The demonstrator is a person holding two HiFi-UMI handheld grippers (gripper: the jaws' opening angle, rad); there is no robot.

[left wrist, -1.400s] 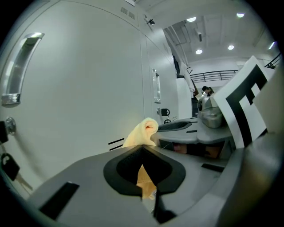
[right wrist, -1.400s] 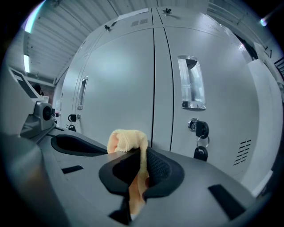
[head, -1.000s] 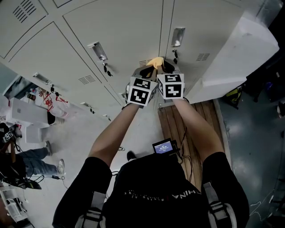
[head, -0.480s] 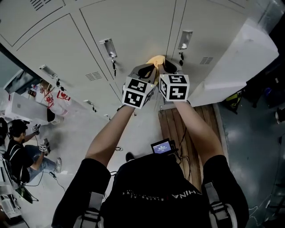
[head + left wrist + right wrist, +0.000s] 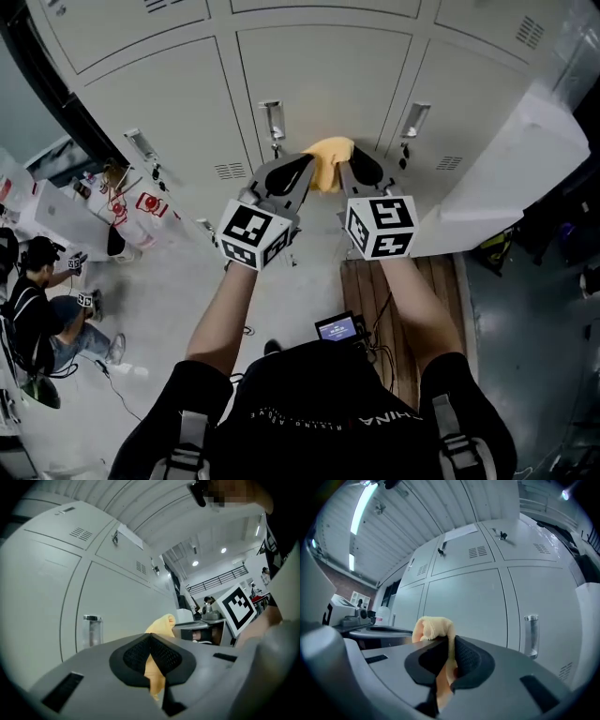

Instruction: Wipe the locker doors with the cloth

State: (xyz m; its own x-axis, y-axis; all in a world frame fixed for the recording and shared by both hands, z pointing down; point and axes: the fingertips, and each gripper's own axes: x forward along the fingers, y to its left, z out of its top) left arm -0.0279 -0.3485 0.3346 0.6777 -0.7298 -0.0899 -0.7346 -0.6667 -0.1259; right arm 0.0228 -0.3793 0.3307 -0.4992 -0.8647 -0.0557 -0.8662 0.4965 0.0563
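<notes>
A yellow cloth (image 5: 328,161) is bunched between both grippers against a pale grey locker door (image 5: 323,84). My left gripper (image 5: 302,171) is shut on the cloth's left side, and in the left gripper view the cloth (image 5: 159,629) pokes out past the closed pads. My right gripper (image 5: 349,169) is shut on the right side; the cloth (image 5: 433,628) shows above its pads in the right gripper view. Both grippers sit close together at the door's lower part, between two metal handles (image 5: 272,119) (image 5: 413,122).
An open locker door (image 5: 506,159) juts out at the right. A wooden pallet (image 5: 375,281) lies on the floor below. A person (image 5: 37,309) crouches at the left beside white boxes (image 5: 47,216). Keys hang from a lock (image 5: 402,156).
Both grippers with the cloth have moved up the locker door and spread slightly apart. The head view has tilted, so the upper door row now shows.
</notes>
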